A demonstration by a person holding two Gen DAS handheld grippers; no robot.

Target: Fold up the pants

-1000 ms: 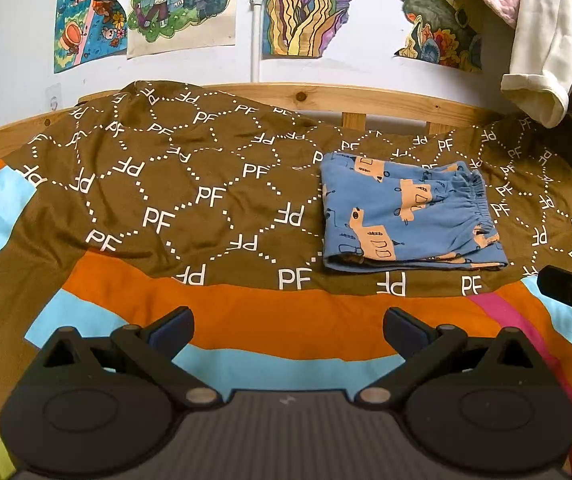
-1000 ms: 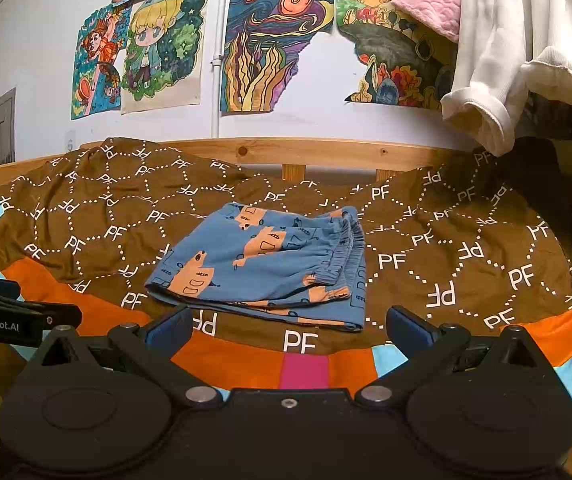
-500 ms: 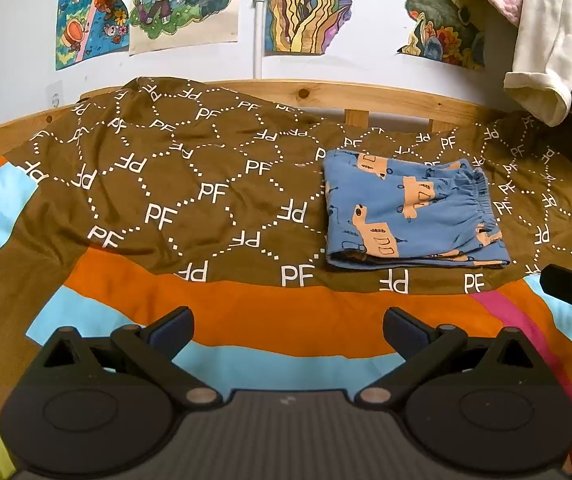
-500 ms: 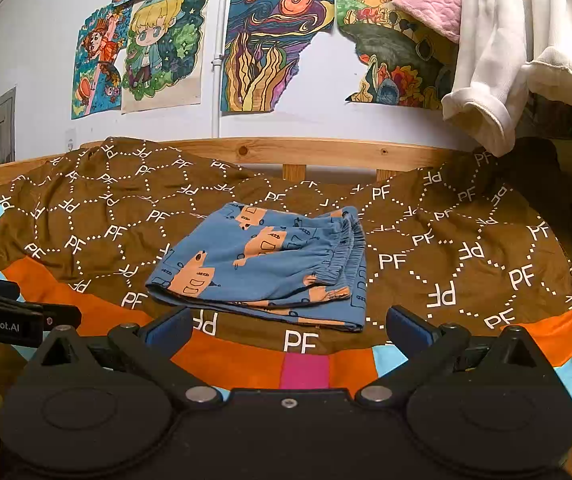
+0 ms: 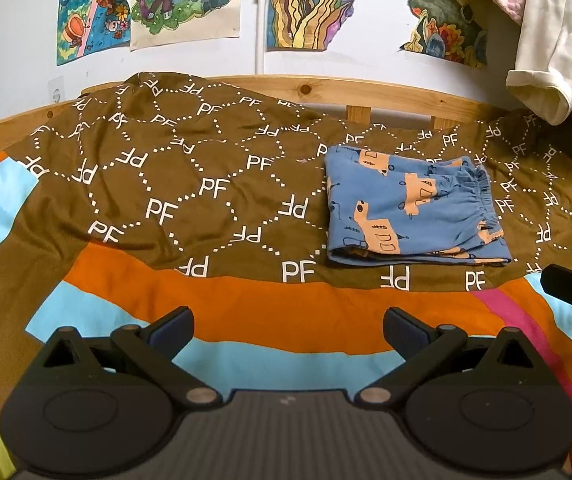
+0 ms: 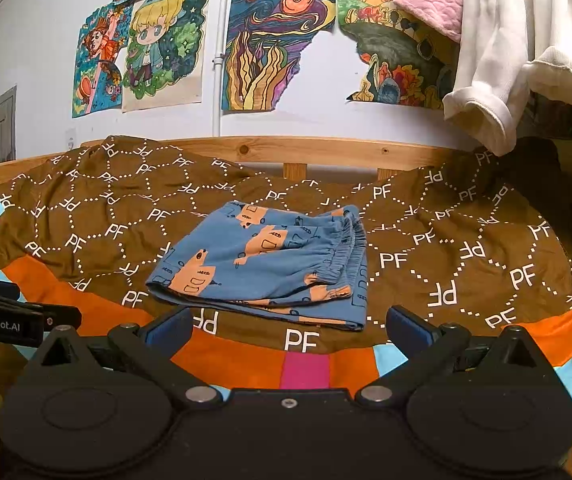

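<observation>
The pants (image 5: 414,212) lie folded into a compact blue rectangle with orange vehicle prints on the bed (image 5: 158,184), on the brown part of the cover marked with white "PF" letters, toward the far side near the wooden rail (image 5: 386,94). The gathered waistband faces the right edge of the bed, and the layered open edges face the near side, just short of the orange stripe.

The left gripper (image 5: 288,326) hangs above the striped near part of the bed, fingers spread wide and holding nothing, well apart from the pants. The right gripper (image 6: 288,326) is likewise wide and empty, hovering near the front edge of the folded pants (image 6: 262,264) without touching them. Colourful drawings (image 6: 274,44) hang on the wall behind, and a white garment (image 6: 518,48) hangs at upper right.
</observation>
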